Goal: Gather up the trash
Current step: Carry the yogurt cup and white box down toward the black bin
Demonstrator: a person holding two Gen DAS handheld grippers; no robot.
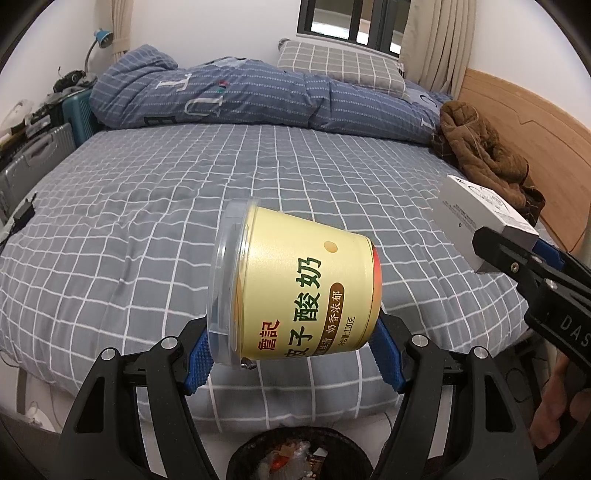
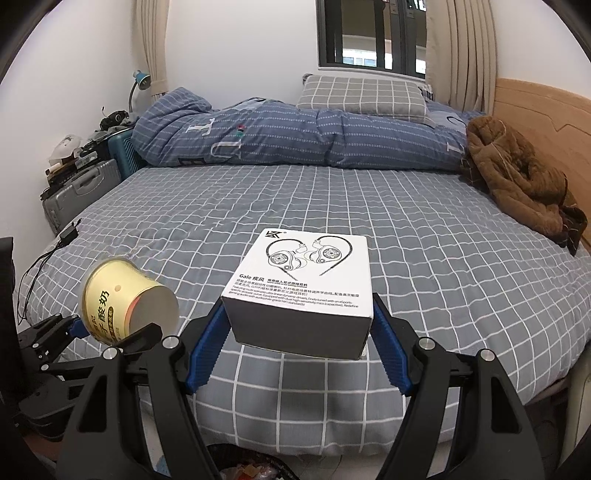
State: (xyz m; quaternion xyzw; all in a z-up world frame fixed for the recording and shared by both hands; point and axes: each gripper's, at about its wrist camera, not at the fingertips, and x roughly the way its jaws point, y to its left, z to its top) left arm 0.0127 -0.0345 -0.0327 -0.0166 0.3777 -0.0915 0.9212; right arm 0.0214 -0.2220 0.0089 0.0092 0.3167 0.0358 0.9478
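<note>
Both items are lifted off the bed (image 1: 147, 221): left hand-held gripper (image 1: 291, 354) clamps the yogurt cup (image 1: 295, 280), right hand-held gripper (image 2: 299, 347) clamps the white box (image 2: 303, 284), and neither is yet dropped in the bin (image 1: 258, 448) below.

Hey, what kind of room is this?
A bedroom, most likely: a bed with a checked sheet fills the view, with a pillow and rolled quilt at its far side, under a curtained window.

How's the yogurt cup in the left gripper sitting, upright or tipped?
Tipped. The yogurt cup lies on its side in the left gripper, clear lid toward the left, base toward the right, label text running sideways.
</note>
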